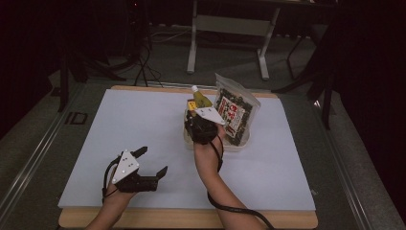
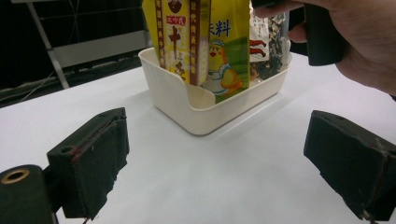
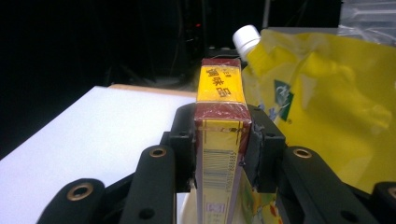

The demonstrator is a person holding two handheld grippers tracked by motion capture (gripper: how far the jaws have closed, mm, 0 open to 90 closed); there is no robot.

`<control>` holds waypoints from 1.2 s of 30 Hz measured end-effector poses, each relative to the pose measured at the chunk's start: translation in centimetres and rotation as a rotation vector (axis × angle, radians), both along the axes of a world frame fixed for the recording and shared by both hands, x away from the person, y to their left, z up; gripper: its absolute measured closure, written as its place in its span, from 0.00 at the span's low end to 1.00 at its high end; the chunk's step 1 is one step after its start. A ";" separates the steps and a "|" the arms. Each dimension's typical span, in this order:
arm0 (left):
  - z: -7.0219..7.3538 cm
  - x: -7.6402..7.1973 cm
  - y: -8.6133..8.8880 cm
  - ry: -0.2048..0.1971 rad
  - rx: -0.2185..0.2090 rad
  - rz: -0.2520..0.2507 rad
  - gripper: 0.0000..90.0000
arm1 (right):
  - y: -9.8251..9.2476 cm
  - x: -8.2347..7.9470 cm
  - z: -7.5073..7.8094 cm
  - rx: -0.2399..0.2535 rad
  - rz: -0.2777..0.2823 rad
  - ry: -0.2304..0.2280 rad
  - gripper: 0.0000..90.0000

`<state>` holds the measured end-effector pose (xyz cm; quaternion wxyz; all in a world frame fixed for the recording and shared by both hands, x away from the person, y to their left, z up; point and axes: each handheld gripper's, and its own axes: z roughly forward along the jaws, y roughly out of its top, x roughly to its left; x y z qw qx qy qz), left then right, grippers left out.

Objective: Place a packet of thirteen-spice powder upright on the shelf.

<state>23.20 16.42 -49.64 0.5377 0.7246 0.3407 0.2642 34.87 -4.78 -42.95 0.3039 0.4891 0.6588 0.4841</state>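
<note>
The right gripper (image 1: 203,125) is clenched on a slim cardboard box (image 3: 219,140), its two black padded jaws pressing flat against the box's narrow sides. The box is a tall rectangular carton, yellow with dark red bands and a printed barcode, wrapped in glossy film, and it stands upright at the near left corner of a cream plastic bin (image 2: 205,114). The bin is shallow, smooth-walled and round-cornered with a dipped notch in its near wall, and it sits towards the far middle of the matte white tabletop (image 1: 143,124). Just behind the box in the bin is a soft yellow spout pouch (image 3: 327,107), crinkled and shiny, topped by a white screw cap. At the bin's right side leans a clear crinkly bag (image 1: 234,115) of dark dried flakes with a red and white label.

The left gripper (image 1: 148,163) rests near the table's near left edge, well apart from the bin, released: its blocky black foam-faced jaws stand wide with nothing between them but bare table
</note>
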 end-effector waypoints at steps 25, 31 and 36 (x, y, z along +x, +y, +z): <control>-0.3 -0.1 0.1 -0.008 -0.005 -0.006 0.08 | 2.3 1.6 -3.5 -0.012 -0.109 -0.006 0.74; -0.3 0.0 0.2 -0.005 -0.011 -0.004 0.08 | 2.1 1.9 -5.4 -0.012 -0.114 0.047 0.74; -0.4 0.0 0.1 -0.003 -0.010 -0.007 0.08 | 2.2 1.6 -6.4 -0.020 -0.111 0.043 0.72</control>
